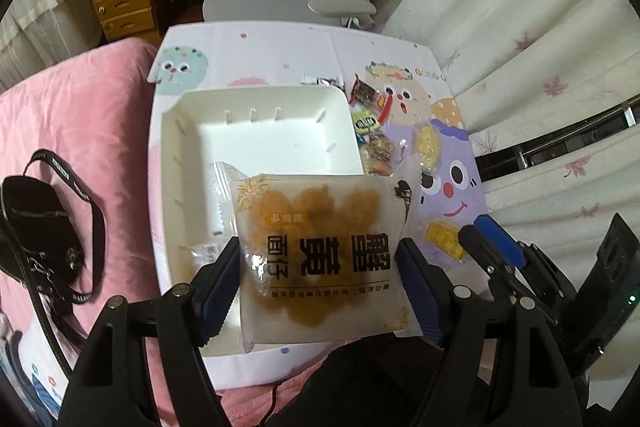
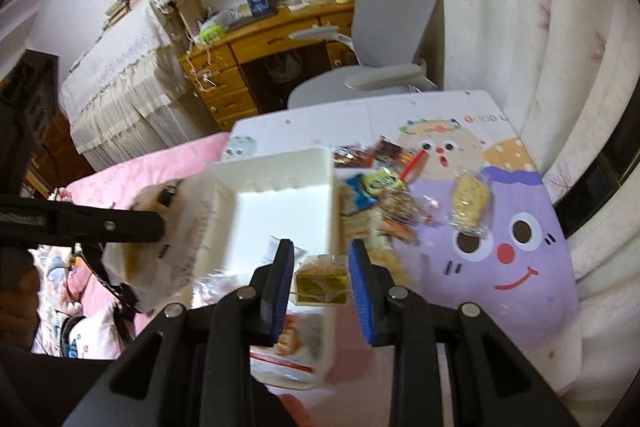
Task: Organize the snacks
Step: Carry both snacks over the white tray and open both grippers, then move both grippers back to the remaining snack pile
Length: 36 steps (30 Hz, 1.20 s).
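Left gripper [image 1: 320,267] — fingers spread wide, clamped on the side edges of a large translucent noodle-snack packet [image 1: 320,247], held above the near part of the white tray [image 1: 256,99]. Right gripper [image 2: 320,279] — fingers much narrower, pinching a small yellow-labelled packet [image 2: 320,281] over the tray's right wall. Loose snacks [image 2: 392,203] lay heaped on the cartoon-printed worktop [image 2: 520,267] just right of the tray. Tray floor near the front held a few wrappers (blurred, contents unreadable). In the right wrist view the large packet was smeared, partly behind the left gripper's finger.
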Available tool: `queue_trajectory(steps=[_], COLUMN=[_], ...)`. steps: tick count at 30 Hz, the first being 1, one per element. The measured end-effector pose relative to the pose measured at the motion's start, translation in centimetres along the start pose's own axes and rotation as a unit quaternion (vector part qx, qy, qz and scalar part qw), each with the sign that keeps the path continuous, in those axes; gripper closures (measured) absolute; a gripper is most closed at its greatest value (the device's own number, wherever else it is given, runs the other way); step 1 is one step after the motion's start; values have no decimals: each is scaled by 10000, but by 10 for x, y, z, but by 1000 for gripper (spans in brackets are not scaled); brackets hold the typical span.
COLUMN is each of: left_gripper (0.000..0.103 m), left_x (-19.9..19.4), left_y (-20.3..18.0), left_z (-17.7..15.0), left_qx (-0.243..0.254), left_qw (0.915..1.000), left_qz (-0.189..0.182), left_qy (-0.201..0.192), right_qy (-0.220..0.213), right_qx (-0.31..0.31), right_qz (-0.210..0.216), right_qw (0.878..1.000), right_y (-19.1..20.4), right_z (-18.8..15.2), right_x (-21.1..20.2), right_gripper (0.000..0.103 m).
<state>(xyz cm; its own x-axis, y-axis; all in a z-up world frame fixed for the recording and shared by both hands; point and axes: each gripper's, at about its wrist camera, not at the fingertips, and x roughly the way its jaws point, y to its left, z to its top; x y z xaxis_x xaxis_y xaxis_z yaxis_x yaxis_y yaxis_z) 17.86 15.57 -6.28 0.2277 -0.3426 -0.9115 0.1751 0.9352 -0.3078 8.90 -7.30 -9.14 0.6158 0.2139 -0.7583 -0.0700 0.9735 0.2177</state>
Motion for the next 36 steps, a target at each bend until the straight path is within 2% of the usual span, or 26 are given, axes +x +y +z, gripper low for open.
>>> queue_trajectory(steps=[6,12,14,16,26,32,36], left_gripper=[28,23,23,22,22,22,22], left_x=[-15,-21,-24,-24,-17,-3,6], left_y=[19,32,34,37,34,29,25], left_z=[-1,-3,-3,-5,-15,-21,-26], left_qx=[280,318,306,283,358,353,336], left_qw=[9992,9985,9983,9984,9978,9969,9974], left_qz=[11,66,42,5,-218,-483,-294], left_qy=[-284,-442,-484,-497,-511,-511,-562], right_qy=[-245,-266,-172,-166,-41,217,324], right_qx=[-67,-70,-67,-36,150,363,488], right_qz=[184,296,318,210,28,-141,-207], right_qw=[9995,9992,9993,9996,9999,9990,9981], right_y=[38,69,74,77,77,63,50], right_z=[-2,-11,-14,-18,-32,-45,-53], right_x=[-6,1,6,6,2,3,2], right_gripper=[74,71,50,45,44,44,44])
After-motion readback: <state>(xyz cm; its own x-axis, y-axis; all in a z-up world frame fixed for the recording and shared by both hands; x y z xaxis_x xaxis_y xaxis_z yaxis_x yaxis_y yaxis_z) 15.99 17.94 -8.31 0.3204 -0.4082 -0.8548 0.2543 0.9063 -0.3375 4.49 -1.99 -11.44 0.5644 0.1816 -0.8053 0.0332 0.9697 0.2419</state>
